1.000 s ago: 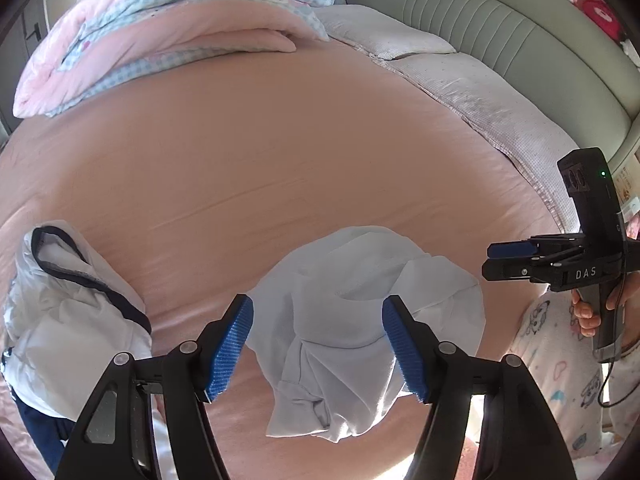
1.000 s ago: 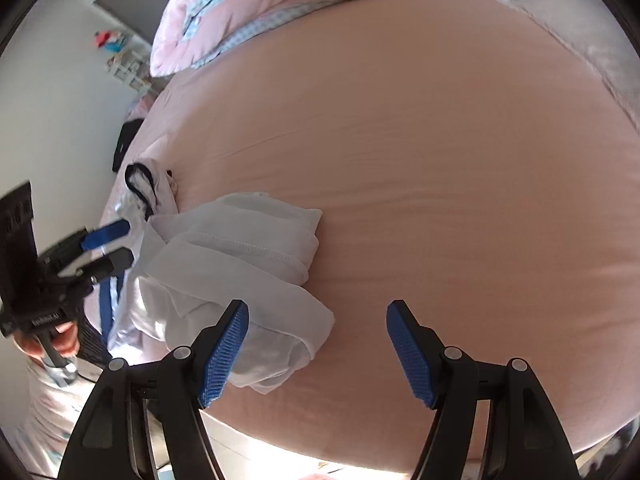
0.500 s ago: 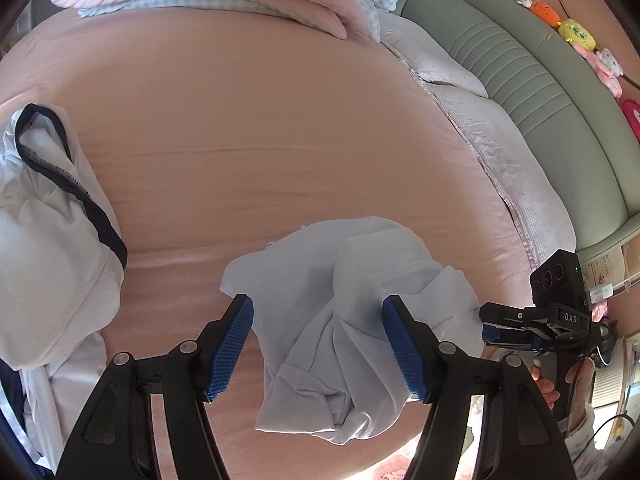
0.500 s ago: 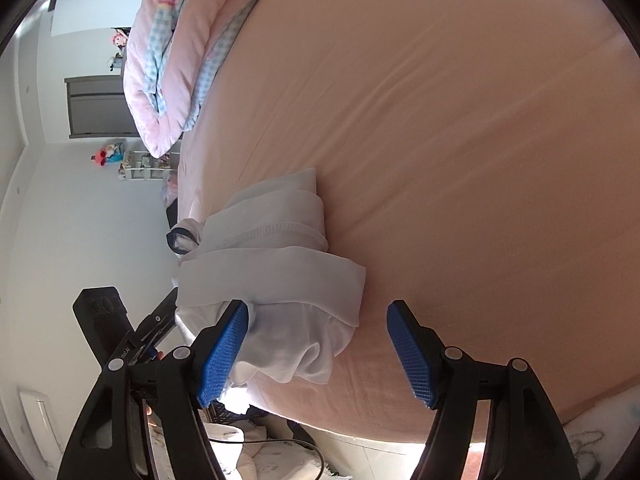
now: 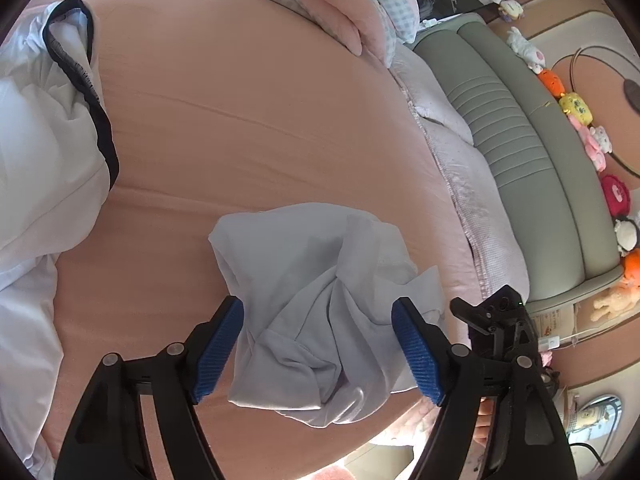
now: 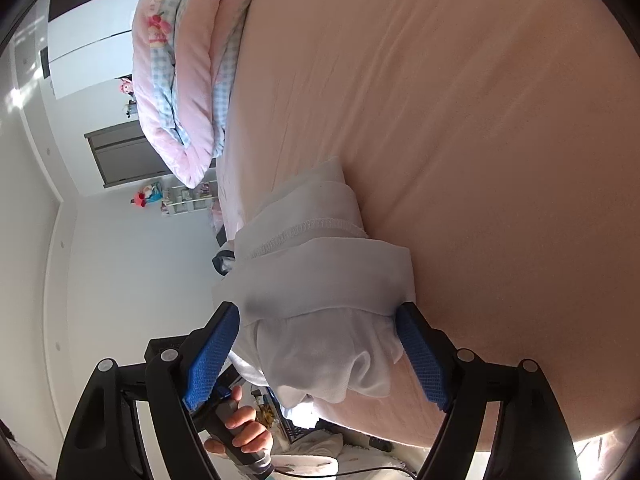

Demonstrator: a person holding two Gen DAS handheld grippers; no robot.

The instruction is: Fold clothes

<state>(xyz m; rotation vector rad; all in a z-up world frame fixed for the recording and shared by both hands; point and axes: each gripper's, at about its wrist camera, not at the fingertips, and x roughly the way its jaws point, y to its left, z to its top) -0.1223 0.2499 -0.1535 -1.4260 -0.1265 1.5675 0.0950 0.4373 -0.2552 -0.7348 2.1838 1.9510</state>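
Crumpled white garment [image 5: 320, 304], bed [image 5: 248, 120], open tools

Bed: pink sheet [image 5: 248, 128]
Quilt: pink, checked, folded [image 5: 340, 4]
Headboard: green, padded [image 5: 516, 128]
Toys: plush row [image 5: 576, 108]
Wall: white [image 6: 132, 280]

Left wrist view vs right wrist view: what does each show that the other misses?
Left wrist only: the green padded headboard, plush toys along it, and a white garment with dark trim.

Right wrist only: white walls and a grey door.

Both: the crumpled white garment between open fingers, the pink sheet, the folded pink duvet.
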